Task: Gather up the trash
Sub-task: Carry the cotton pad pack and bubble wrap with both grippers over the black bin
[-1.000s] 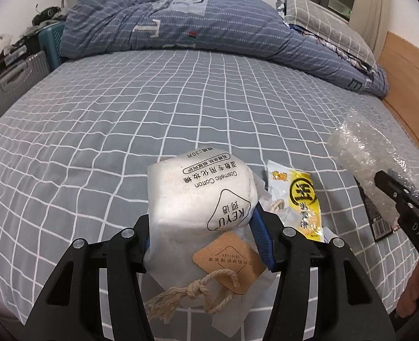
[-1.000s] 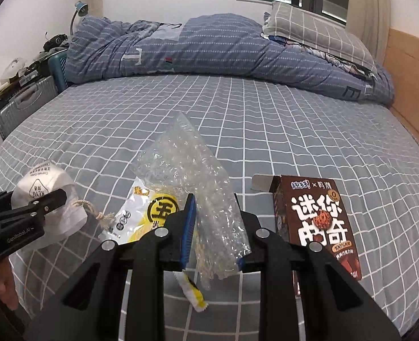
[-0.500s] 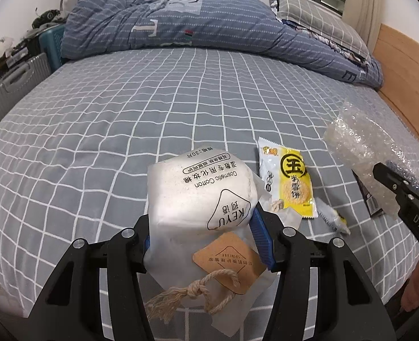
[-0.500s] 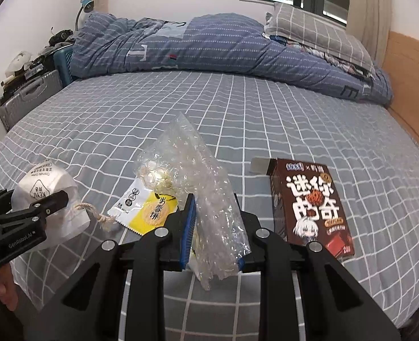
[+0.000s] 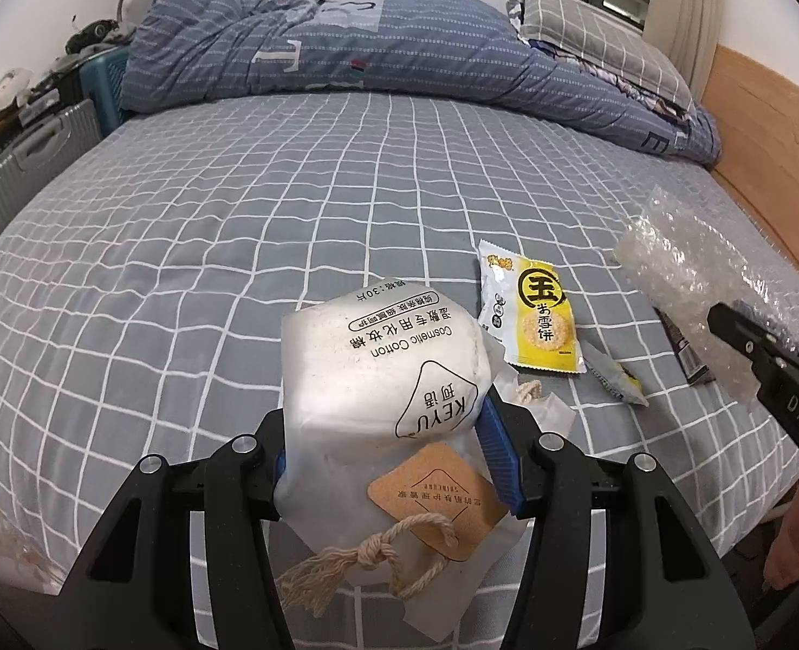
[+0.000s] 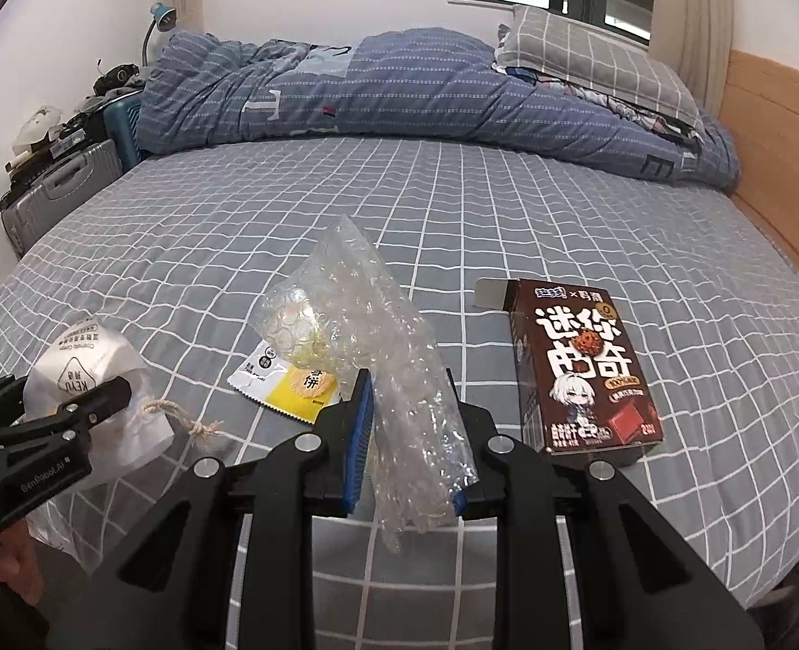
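2 tongs are in view, each clenched on 1 piece of trash above the bed (image 5: 269,227). The left tongs (image 5: 383,444) grasp a white cotton-pad pouch (image 5: 377,374), and the right tongs (image 6: 407,433) grasp 1 wad of clear bubble wrap (image 6: 366,336). 3 more pieces lie on the grey checked sheet: 1 yellow-and-white snack wrapper (image 5: 532,314), 1 small grey wrapper scrap (image 5: 613,376) just beside its lower corner, and 1 brown snack box (image 6: 583,368) lying flat with its end flap open.

The pouch is soft and rounded, printed in black with "Cosmetic Cotton" and "KEYU", with 1 tan card tag (image 5: 434,498) and a knotted twine drawstring (image 5: 372,558) hanging below it. The bubble wrap is crumpled and stands up between the blue pads.

Against the frames from 1 second ago, both tongs have drawn back toward the near edge of the bed: the snack wrapper and the box now sit farther ahead of them, and more of the wrapper shows clear of the pouch. Both grips are unchanged.
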### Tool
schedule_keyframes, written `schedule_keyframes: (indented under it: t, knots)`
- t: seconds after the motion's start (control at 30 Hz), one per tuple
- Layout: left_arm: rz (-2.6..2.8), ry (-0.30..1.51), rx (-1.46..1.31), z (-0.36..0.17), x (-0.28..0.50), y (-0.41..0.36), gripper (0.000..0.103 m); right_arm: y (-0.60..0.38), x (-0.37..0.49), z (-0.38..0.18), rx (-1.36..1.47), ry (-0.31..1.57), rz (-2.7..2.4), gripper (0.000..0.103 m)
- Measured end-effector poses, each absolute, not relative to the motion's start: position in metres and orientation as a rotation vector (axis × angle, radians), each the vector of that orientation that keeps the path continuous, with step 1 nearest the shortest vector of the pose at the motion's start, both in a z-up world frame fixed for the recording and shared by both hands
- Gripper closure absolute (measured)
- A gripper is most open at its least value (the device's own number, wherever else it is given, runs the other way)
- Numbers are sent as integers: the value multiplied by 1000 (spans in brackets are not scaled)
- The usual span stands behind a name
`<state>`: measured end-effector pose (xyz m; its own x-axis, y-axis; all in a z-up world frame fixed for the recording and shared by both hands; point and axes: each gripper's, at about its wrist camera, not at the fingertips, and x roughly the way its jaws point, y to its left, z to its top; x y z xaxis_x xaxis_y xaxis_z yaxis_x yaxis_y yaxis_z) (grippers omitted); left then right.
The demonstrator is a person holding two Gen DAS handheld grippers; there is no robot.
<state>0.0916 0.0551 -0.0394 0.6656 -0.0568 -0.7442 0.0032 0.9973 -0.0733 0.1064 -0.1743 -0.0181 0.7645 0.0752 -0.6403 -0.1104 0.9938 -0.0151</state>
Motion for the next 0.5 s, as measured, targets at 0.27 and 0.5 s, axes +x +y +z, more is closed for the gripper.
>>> schedule_keyframes:
  t: [0.27,0.5]
  knots:
    - [-49,827,-77,-29,68,50,50,-178,81,-12,-29,691,109,80]
    - [-66,821,-78,-22,49,41,50,-185,56,-13,-18,703,106,80]
